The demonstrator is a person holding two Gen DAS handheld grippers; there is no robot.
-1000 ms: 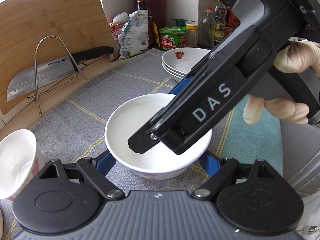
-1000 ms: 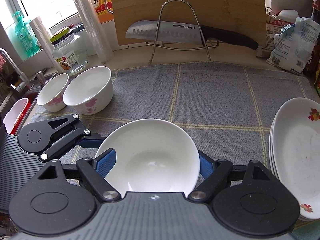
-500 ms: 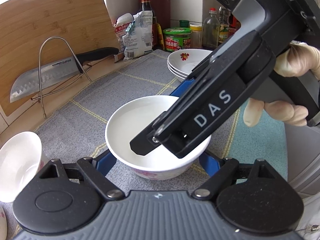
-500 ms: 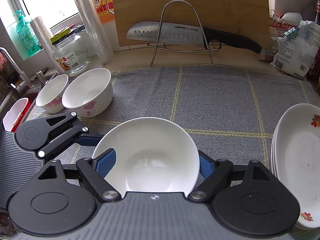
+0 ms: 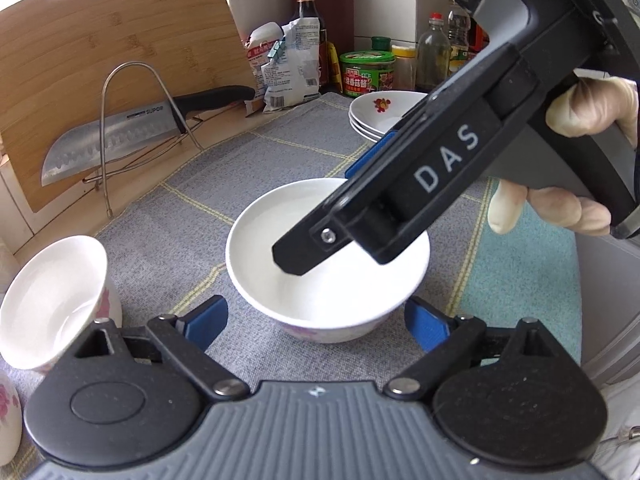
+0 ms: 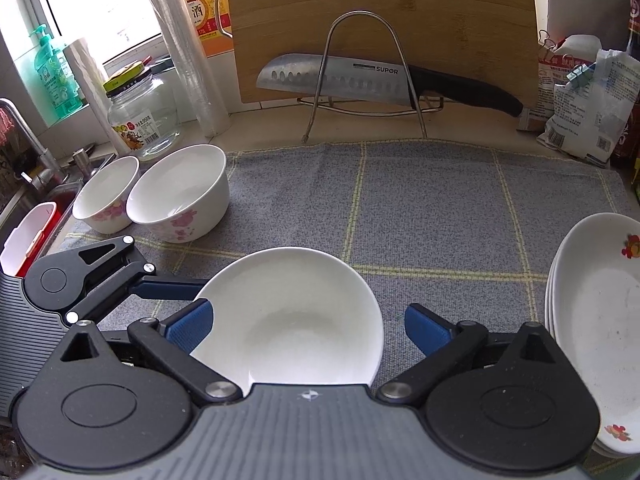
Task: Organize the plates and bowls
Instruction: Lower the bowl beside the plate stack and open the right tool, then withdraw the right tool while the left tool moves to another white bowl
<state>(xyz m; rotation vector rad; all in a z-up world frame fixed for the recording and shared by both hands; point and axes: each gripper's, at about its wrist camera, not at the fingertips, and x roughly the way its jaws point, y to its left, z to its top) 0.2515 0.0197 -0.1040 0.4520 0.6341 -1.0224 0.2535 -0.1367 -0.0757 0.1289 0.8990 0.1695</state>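
White porcelain bowl with pink flowers [image 5: 328,280] sits upright on the grey checked cloth [image 6: 420,216], apparently just set down. The right gripper [image 6: 306,328] straddles its rim, jaws opening, blue pads clear of the wall; the left gripper [image 5: 316,322] brackets the near side, jaws also spreading and not touching. Two matching flowered bowls [image 6: 180,196] wait beside the sink; a stack of white plates [image 6: 600,312] stands apart at right, suggesting like is grouped with like.
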